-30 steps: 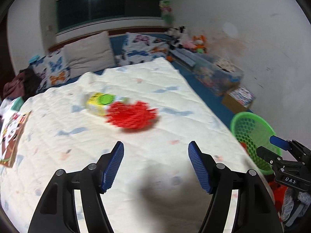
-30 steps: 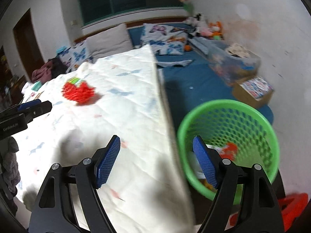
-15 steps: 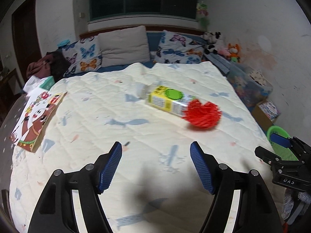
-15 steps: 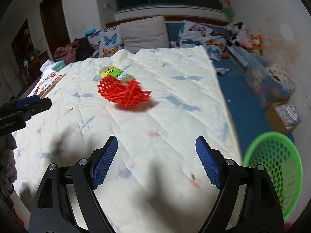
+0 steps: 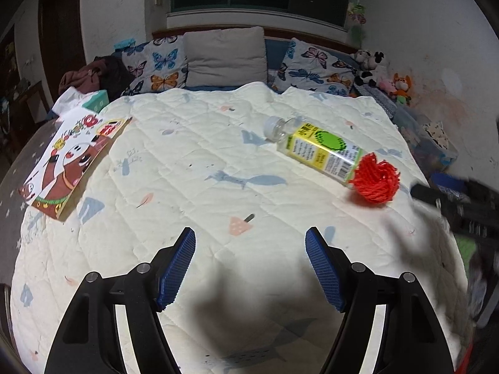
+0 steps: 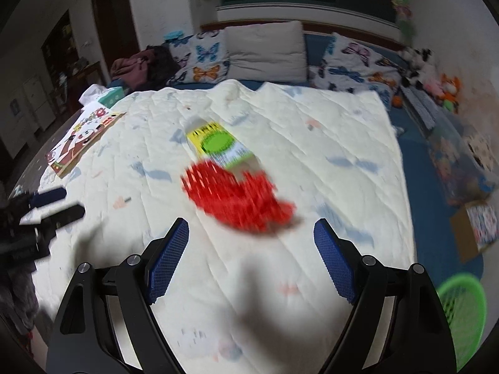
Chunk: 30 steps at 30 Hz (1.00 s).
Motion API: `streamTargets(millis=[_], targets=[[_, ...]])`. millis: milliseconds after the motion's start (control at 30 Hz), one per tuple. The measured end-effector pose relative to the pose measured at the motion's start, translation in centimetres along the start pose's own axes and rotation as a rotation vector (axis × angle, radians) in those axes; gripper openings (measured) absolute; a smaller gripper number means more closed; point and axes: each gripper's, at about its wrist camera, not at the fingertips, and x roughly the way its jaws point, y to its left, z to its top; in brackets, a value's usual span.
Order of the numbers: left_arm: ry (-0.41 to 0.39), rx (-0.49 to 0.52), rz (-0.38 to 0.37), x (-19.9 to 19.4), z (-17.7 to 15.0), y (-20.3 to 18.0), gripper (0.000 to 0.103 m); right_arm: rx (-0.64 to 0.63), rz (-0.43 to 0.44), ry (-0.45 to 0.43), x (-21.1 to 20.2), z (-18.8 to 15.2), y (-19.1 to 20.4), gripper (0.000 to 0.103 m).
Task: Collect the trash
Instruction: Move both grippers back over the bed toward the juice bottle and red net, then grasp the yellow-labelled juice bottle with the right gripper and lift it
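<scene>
Left wrist view. We are looking down over the quilted bed with the left gripper hanging above a bare patch of quilt, its blue pads standing well apart and nothing between them. A second ago this view was taking in the bed's right edge and the green basket; now it is facing the head of the bed, with the pillows straight ahead. The trash is lying to the right of centre: a clear bottle with a yellow-green label on its side, and a red mesh net touching its lower end. A picture book is resting near the bed's left edge. The right gripper is showing, blurred, at the right margin.

Right wrist view. We are seeing the right gripper with its pads likewise apart and empty. A second ago it was hovering over the green basket; that basket is now sitting at the lower right corner, well apart from the fingers. The red mesh net is lying just beyond the fingertips, the bottle behind it. The left gripper is appearing at the left edge.

We are judging that both hands are returning from the basket for the next pick, the right one nearest the net.
</scene>
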Motion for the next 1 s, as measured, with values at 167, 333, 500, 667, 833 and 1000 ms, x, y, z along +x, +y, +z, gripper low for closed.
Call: streamTargets(millis=[167,333,500,667,833,1000], targets=[[0.021,-0.024,0.003,0.6,-0.4,0.9,0.071,-0.077,0.070,0.039,3.6,3.9,1.5,0.078],[0.032,-0.026,-0.001,1.0,-0.7,1.2,0.071,-0.146,0.087,0.093,7.8,7.1,2.8,0.072],[0.040,-0.031,-0.014,1.5,-0.7,1.5,0.071,-0.210,0.125,0.173,11.4,8.7,3.9,0.070],[0.042,-0.033,-0.024,1.9,-0.7,1.6,0.071,-0.308,0.095,0.229,13.9,8.9,4.5,0.066],[0.047,-0.038,-0.029,2.4,-0.7,1.7,0.071,-0.334,0.128,0.279,15.7,9.1,4.1,0.064],[0.057,-0.037,-0.031,2.8,-0.7,1.7,0.071,-0.356,0.156,0.303,17.1,9.1,4.2,0.064]])
